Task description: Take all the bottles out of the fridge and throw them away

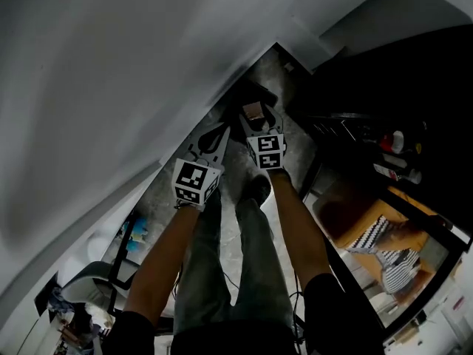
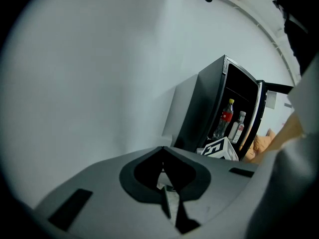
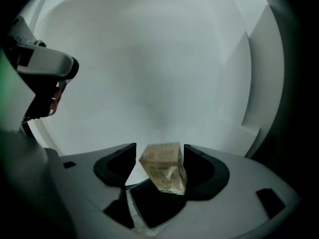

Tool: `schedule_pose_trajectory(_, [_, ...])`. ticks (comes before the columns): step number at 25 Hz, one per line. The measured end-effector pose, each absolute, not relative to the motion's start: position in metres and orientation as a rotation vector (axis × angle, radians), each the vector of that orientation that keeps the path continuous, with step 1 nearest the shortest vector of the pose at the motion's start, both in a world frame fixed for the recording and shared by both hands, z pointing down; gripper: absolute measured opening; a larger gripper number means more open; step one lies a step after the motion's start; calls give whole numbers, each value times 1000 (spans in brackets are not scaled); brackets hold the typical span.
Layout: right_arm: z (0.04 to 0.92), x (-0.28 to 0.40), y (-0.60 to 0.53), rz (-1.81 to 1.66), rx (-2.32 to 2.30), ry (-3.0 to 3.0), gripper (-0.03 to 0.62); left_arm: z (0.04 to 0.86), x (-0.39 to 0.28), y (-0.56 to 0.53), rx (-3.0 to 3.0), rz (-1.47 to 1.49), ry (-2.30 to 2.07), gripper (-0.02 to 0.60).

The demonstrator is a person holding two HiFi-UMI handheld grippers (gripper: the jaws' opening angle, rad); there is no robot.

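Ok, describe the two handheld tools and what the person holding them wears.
The grey left tool and grey right tool share a broad moulded shell with black pads at the opening. Each carries a white cube printed with black square markers. The person wears short black sleeves, grey-green trousers and a dark shoe.

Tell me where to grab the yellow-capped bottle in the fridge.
Probably grip the yellow-capped bottle around its red-labelled middle, coming level through the open front of the fridge: it stands upright, with a white-capped bottle close beside it. The left tool is shut and empty; the right tool holds a carton.
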State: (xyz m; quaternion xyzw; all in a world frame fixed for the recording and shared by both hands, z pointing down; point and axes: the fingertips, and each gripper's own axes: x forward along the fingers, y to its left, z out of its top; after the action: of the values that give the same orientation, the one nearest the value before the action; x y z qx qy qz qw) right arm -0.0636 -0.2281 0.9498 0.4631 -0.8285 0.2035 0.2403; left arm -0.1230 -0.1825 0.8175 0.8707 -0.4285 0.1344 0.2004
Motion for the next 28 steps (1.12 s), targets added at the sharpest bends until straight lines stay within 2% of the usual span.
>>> schedule_pose_trajectory(5, [935, -55, -217, 578, 1282, -2241, 299, 806, -124, -187, 2442, 360, -1195, 6])
schedule_pose_trajectory(10, [866, -23, -201, 577, 1377, -2233, 292, 770, -109, -185, 2482, 350, -1150, 6])
schedule_pose_trajectory(11, [845, -16, -196, 580, 1396, -2236, 261, 759, -103, -182, 2495, 351, -1132, 6])
schedule_pose_trajectory(16, [736, 12, -179, 524, 1547, -2228, 31, 688, -76, -170, 2556, 327, -1013, 6])
schedule_pose_trajectory(17, [715, 20, -176, 510, 1578, -2221, 9, 672, -65, -169, 2574, 316, -979, 6])
schedule_pose_trajectory(28, [536, 118, -106, 535, 1924, -2123, 8, 526, 60, -120, 2749, 257, -644, 6])
